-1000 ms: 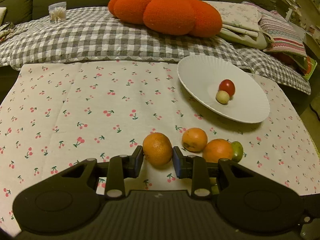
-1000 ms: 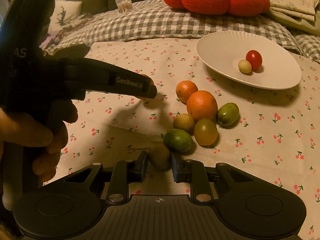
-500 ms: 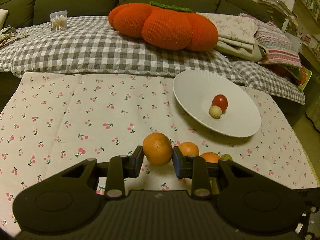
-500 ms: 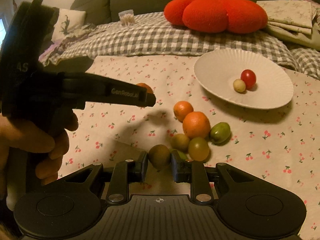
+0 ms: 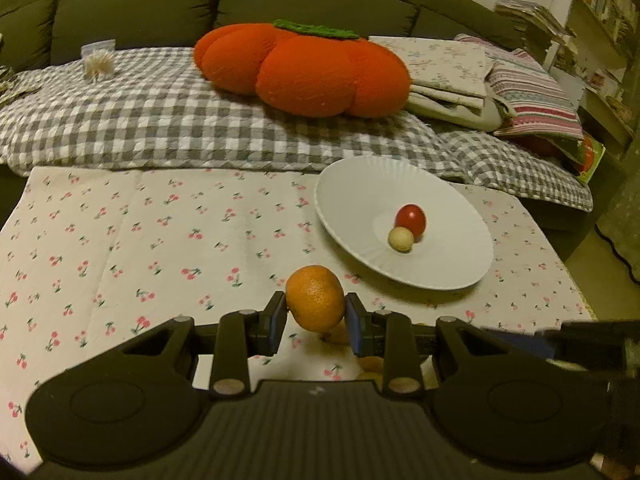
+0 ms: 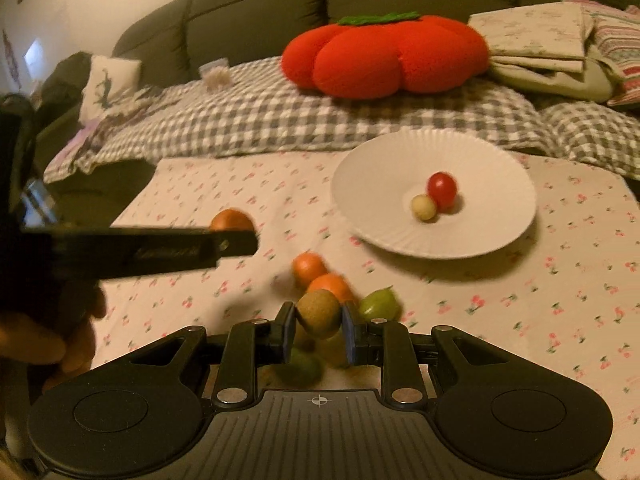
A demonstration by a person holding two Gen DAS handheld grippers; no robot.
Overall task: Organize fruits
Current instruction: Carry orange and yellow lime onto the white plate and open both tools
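My left gripper is shut on an orange and holds it above the cherry-print tablecloth, short of the white plate. The plate holds a red cherry tomato and a small pale fruit. My right gripper is shut on a brown kiwi, lifted above the fruit pile. In the right wrist view the pile shows two oranges, a green fruit and another green fruit under the fingers. The left gripper with its orange shows at the left there.
A sofa with a grey checked blanket borders the table's far edge. A big red tomato-shaped cushion and folded cloths lie on it. The table's right edge drops to the floor.
Both grippers have risen from the table, the left with the orange and the right with the kiwi. The fruit pile has dropped lower in both views.
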